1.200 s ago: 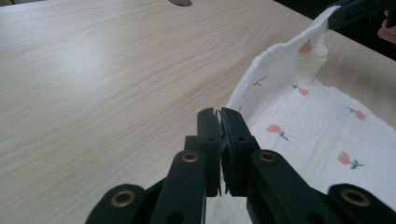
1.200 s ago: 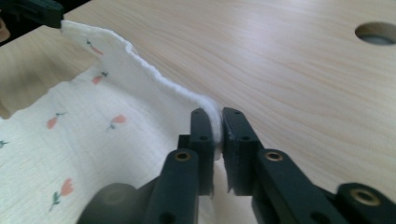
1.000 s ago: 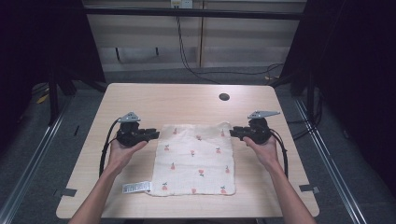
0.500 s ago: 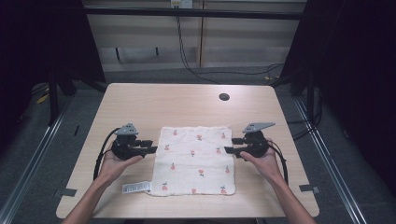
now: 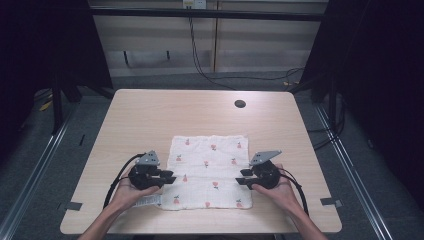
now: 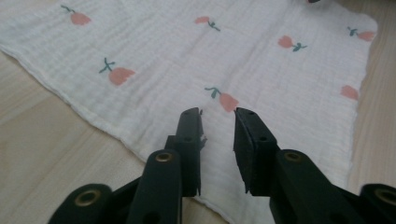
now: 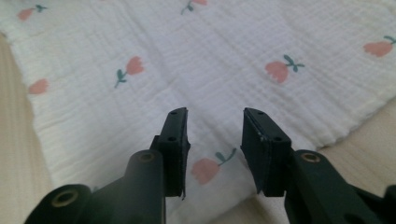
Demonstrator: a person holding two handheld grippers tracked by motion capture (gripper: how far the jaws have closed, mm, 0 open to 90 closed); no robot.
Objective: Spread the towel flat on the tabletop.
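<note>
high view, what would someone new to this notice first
A white muslin cloth printed with small pink tulips lies flat on the near half of the light wooden table. A hand-held black gripper sits at each side edge of it, the left gripper and the right gripper pointing inward at each other. In the gripper views each pair of jaws stands apart just over the fabric, which they have not pinched, though both have just been closing.

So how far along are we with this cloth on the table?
Done: the cloth lies spread flat on the table, with no fold in it yet. In hand: the left gripper and right gripper sit at its left and right edges near the front corners; their jaws have just been closing, gaps showing, nothing pinched. Left: gripping the edges, and probably folding.
</note>
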